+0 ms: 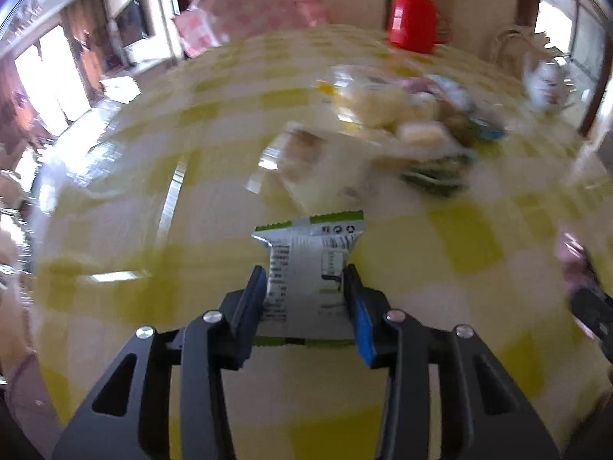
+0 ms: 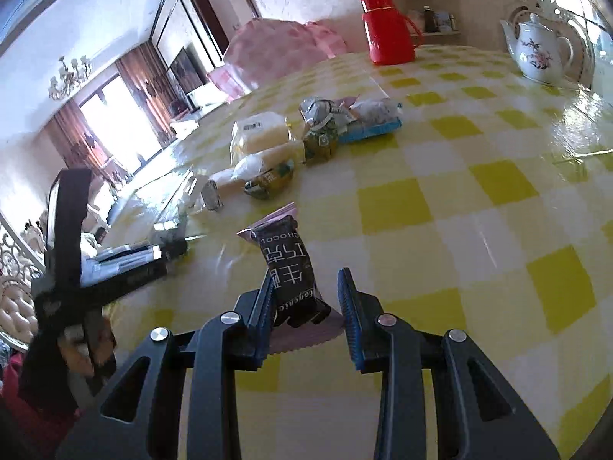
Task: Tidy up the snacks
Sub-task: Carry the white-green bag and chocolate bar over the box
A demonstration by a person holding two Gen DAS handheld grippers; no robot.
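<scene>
The left gripper (image 1: 305,281) is pinching a white-and-green snack packet (image 1: 306,272) between its fingers (image 1: 257,287), both pads pressing on the wrapper's sides, and the packet is sticking out forward over the yellow-checked tabletop (image 1: 459,241). That view is smearing badly, so the heap further back is only reading as a blurry pile of wrapped snacks (image 1: 413,122). The right gripper (image 2: 306,291) is sitting with its fingers (image 2: 346,295) fairly narrow around a dark chocolate snack packet (image 2: 289,264) (brown wrapper with pinkish sealed ends). The left pad is touching the wrapper while a gap is showing on the right side, so I can't tell if it's really gripping it, and I can't tell whether the packet is resting on the tabletop or hanging just above it. In the right wrist view the pile of snacks (image 2: 291,145) is lying further along the tabletop (image 2: 479,207), well apart from the chocolate one: pale bread-like packs, a couple of green packets and a blue-edged one. A red thermos (image 2: 387,27) and a white teapot (image 2: 540,51) are standing at the far edge, and the other gripper's black frame (image 2: 69,245) is poking in at the left.
</scene>
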